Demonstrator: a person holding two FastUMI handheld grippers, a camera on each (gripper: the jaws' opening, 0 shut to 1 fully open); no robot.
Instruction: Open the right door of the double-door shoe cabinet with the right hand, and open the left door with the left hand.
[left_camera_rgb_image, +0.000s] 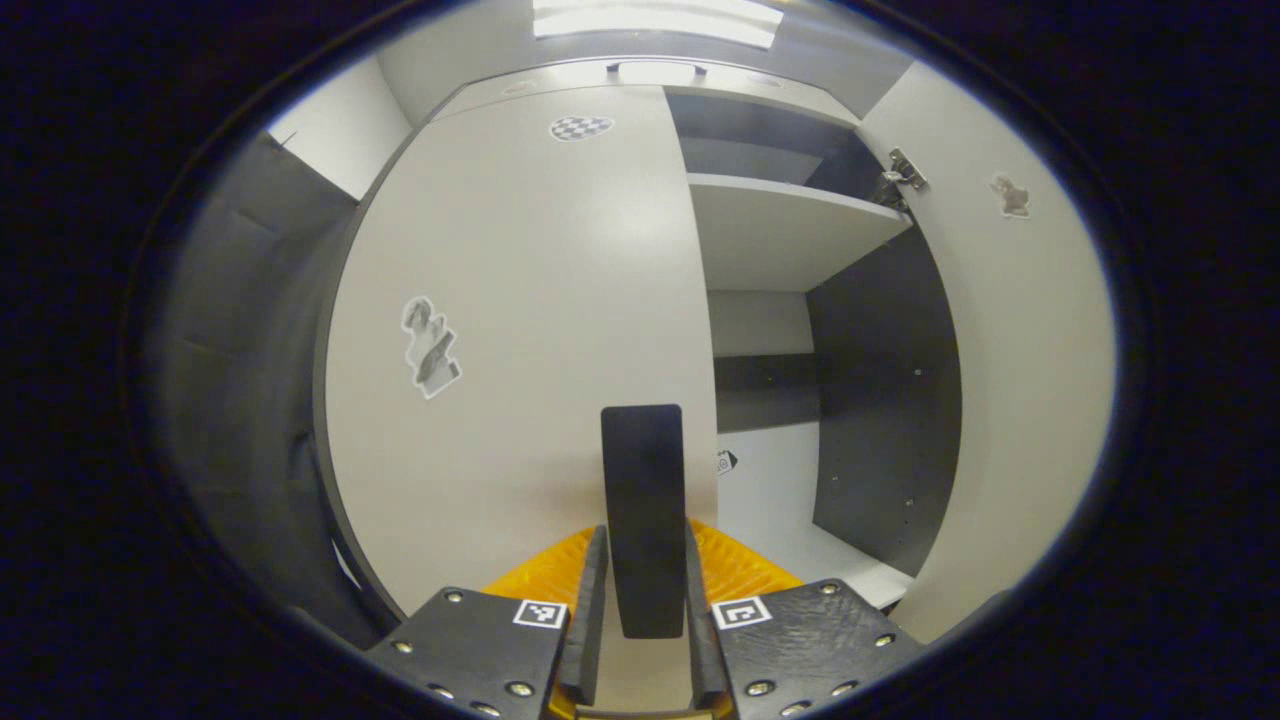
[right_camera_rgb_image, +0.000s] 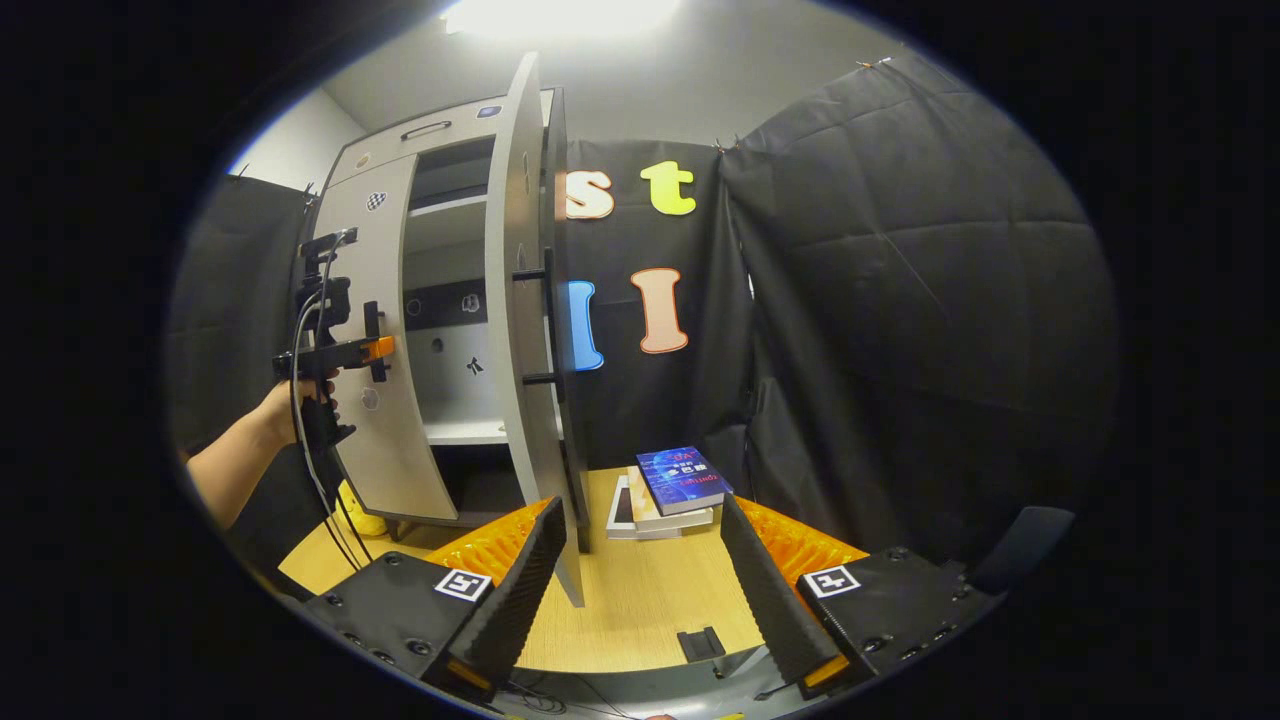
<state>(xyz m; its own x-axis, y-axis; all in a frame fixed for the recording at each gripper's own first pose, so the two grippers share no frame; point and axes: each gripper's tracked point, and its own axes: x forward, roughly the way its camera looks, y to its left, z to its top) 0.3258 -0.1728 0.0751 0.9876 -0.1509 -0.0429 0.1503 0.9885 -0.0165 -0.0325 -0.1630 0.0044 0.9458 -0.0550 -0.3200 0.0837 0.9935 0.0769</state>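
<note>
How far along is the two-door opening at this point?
Done: the right door stands swung wide, shelves exposed, and the right hand-held gripper is open, off it. In hand: the left hand-held gripper is closed on the left door's handle. Left: the left door looks barely opened and needs pulling out.

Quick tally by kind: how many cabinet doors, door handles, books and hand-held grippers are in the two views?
Cabinet doors: 2, left door and right door
Door handles: 2, left handle and right handle
Books: 2, stacked
Hand-held grippers: 2, left hand-held gripper and right hand-held gripper
Total: 8
</note>
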